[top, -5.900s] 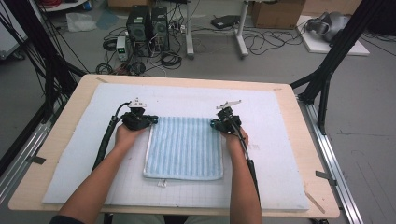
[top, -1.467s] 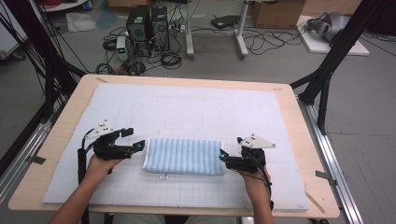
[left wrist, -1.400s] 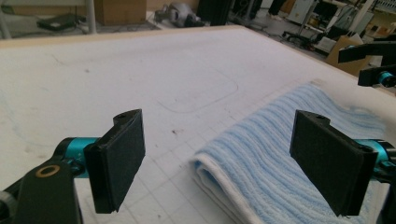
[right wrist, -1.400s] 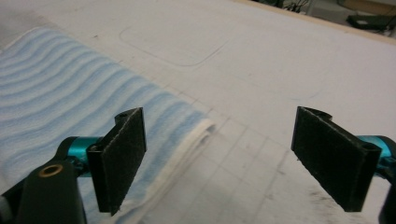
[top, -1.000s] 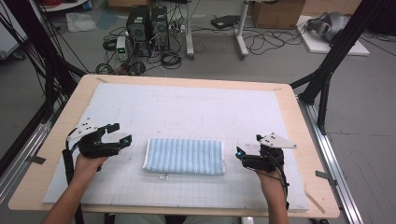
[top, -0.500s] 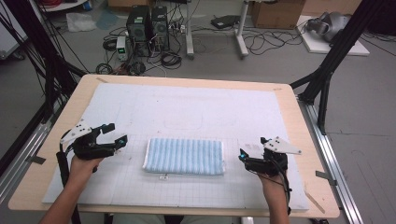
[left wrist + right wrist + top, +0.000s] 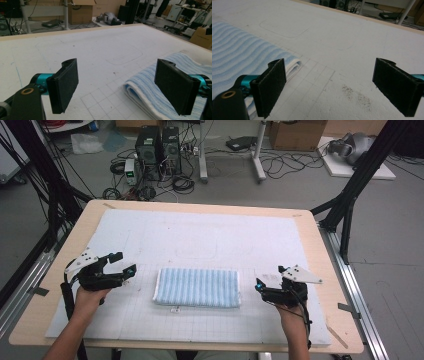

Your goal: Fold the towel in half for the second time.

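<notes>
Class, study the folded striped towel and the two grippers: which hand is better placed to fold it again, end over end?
Probably the right. The right gripper sits closer to the towel, level with its end, fingers open. The left gripper is also open but stands farther off its end.

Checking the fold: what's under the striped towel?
The folded blue striped towel lies on the white gridded mat. A small tag sticks out; anything beneath is covered.
</notes>
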`<state>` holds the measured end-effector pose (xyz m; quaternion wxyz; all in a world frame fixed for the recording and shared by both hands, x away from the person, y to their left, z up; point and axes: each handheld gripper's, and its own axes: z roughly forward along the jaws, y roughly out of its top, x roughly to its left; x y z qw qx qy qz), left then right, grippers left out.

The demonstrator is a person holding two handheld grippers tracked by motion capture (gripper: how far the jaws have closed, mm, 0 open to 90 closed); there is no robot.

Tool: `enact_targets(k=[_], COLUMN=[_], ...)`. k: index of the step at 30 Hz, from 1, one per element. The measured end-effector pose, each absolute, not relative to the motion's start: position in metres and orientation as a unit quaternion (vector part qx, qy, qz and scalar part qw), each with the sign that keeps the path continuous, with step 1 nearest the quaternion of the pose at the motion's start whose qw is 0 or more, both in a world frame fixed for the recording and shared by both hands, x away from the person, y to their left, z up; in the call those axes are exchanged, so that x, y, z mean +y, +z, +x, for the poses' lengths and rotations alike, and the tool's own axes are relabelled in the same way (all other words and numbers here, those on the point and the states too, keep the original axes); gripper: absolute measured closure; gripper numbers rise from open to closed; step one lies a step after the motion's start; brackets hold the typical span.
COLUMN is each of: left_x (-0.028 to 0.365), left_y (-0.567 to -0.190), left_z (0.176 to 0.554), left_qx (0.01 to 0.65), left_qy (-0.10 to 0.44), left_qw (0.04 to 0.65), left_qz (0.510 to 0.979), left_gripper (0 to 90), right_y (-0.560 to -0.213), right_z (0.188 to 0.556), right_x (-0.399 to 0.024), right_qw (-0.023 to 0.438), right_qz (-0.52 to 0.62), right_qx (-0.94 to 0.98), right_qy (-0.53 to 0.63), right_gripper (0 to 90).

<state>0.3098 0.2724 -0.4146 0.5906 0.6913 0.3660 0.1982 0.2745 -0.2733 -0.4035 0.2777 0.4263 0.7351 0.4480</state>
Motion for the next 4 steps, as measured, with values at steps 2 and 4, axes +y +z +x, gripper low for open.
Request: enact_targets(k=[2, 4], left_x=[0.2721, 0.2721], left_y=[-0.4146, -0.4143], left_z=[0.31, 0.3104], left_qx=[0.365, 0.364], left_qy=[0.198, 0.198], left_qw=[0.591, 0.592], left_qz=[0.692, 0.691], left_gripper=[19.8, 20.0], right_y=[-0.4038, -0.4043], right_z=[0.2746, 0.2754], right_x=[-0.2732, -0.2731], right_qw=[0.277, 0.277], right_qz=[0.428, 0.425], right_qx=[0.734, 0.735], right_qy=[0.449, 0.449], right_gripper=[11.0, 11.0])
